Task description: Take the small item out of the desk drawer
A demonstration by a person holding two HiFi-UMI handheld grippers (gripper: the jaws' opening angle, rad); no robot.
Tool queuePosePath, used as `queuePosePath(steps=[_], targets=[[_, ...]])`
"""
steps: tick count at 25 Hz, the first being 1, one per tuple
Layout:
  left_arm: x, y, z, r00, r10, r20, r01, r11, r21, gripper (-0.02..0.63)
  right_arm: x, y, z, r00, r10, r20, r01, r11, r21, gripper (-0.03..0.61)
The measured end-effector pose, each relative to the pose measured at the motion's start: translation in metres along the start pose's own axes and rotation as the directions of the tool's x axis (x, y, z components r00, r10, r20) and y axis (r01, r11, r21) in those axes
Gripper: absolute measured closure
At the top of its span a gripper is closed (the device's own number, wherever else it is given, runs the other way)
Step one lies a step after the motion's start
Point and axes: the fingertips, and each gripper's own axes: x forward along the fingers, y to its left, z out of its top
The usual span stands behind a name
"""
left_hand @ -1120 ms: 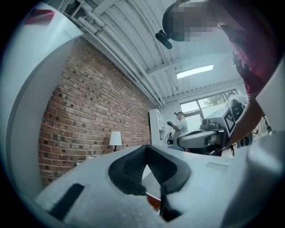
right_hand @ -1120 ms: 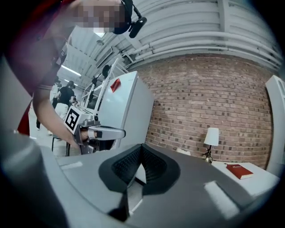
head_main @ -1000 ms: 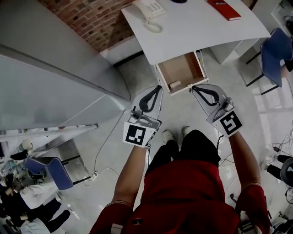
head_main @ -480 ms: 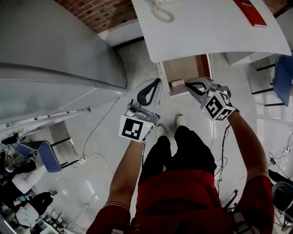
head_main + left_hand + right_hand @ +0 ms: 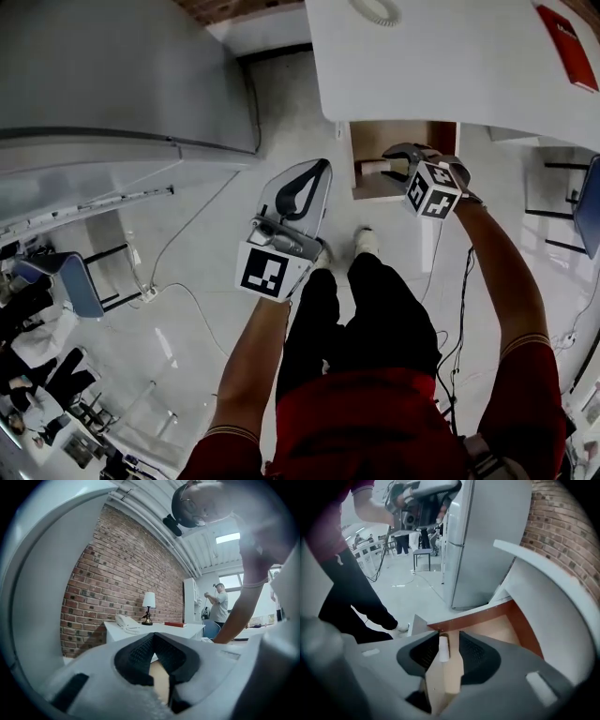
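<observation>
1. In the open drawer (image 5: 524, 625), the right gripper (image 5: 450, 635) tips steeply down. Its jaws are spread and have just been opening, and the small item (image 5: 444, 648) sits between them. The item is close by one pad and not pinched.
2. My read: the jaws are wide so they can straddle the item before closing on it.
3. The small item is a white roll-shaped piece. It lies on the drawer floor near the front wall, in the corner toward the person's left, so it is not out yet.
4. The left gripper (image 5: 312, 178) has its jaws pressed together with nothing in them. It is held level over the floor beside the drawer, probably parked out of the right arm's way.
5. The drawer is pulled out from under the white desk (image 5: 450, 66), which leaves its inside reachable from above.
6. A red book (image 5: 567, 37) lies on the desk top, well apart from the drawer and not part of this step.
</observation>
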Motion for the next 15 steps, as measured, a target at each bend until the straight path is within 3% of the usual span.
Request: queuePosePath(steps=[5,15], targets=[[0.001,0.023,-0.013,0.999,0.033,-0.023,-0.033,0.999,0.001,0.609,0.055,0.0,-0.025,0.99,0.097,-0.099,-0.104,0.992,-0.065,0.422],[-0.007,0.045,-0.049,0.994,0.077,-0.072,-0.078,0.997,-0.014,0.609,0.123,0.011,-0.068,0.939,0.228,-0.257,-0.263,0.959,-0.111,0.416]])
